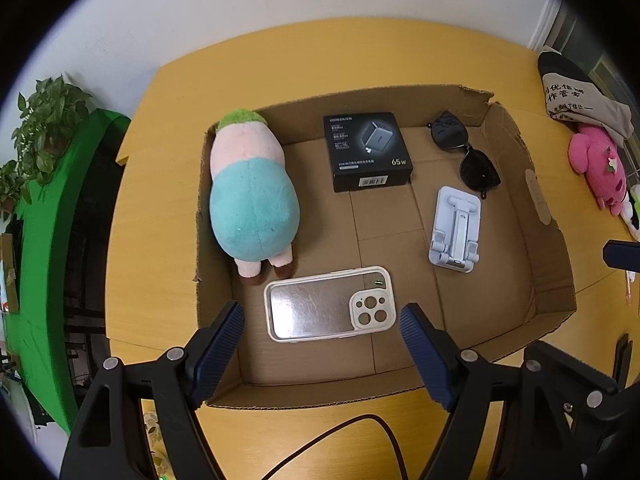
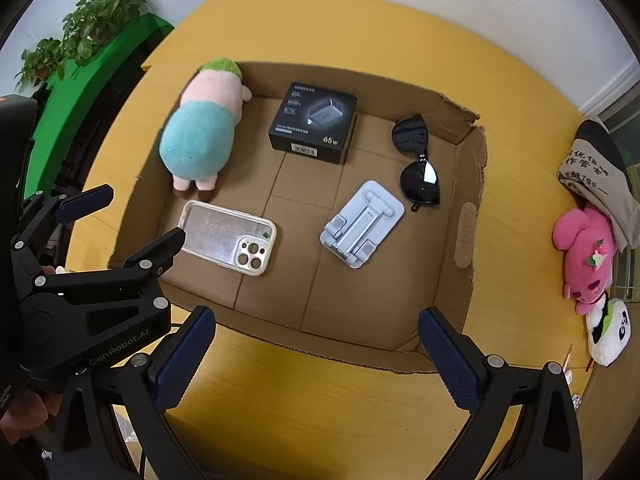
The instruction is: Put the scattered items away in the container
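Over the box (image 1: 532, 216) | both your grippers, left (image 1: 320, 316) and right (image 2: 316, 340), gape wide, empty | phone (image 1: 320, 308), doll (image 1: 252, 200), charger (image 1: 366, 150), sunglasses (image 1: 468, 156), stand (image 1: 456, 232) lie inside | next: find leftover strays, likely the pink plush (image 2: 588, 256).

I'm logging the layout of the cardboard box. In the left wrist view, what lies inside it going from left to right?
Teal-and-pink plush doll with green hair → phone in a cream case, camera side up → black charger box → pale blue folding phone stand → black sunglasses.
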### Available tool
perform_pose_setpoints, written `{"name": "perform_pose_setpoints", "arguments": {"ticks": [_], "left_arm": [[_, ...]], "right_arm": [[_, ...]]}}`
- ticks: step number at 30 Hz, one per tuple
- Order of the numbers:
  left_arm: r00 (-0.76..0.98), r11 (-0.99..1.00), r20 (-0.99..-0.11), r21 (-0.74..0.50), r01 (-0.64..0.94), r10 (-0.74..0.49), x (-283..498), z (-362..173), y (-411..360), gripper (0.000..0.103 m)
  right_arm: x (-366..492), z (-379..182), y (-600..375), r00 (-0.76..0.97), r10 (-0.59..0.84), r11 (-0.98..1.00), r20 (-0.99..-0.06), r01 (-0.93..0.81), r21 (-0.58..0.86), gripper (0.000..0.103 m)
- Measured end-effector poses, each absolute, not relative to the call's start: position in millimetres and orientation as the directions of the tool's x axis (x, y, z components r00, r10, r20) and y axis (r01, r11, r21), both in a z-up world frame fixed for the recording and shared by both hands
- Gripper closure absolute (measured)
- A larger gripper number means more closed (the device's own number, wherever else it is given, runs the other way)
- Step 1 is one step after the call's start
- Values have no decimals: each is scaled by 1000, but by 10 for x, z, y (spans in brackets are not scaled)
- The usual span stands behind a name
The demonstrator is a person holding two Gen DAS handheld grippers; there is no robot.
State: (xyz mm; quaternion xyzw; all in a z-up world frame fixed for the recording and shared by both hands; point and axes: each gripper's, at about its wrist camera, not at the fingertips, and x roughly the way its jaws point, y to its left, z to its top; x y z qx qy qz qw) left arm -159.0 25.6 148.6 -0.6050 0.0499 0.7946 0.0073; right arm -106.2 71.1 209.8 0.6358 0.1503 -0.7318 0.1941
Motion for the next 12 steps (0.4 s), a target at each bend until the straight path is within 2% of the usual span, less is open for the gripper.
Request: {"name": "perform_pose_setpoints", "arguments": {"ticks": [3, 8, 12], "left_arm": [[-251, -995, -967, 65, -77, -44, -1602, 1409, 246, 20], [-291, -981, -944, 182, -63, -156, -1555, 1436, 280, 15], [-275, -985, -950, 168, -43, -150, -1554, 1427, 238, 15]], "right_arm": [[-1078, 2039, 696, -107, -89, -878, -990, 477, 28, 0], [-1059, 1968, 666, -94, -76, -873, -993, 487, 21, 0], [-1049, 1974, 657, -95, -79, -871, -992, 491, 22, 0]]}}
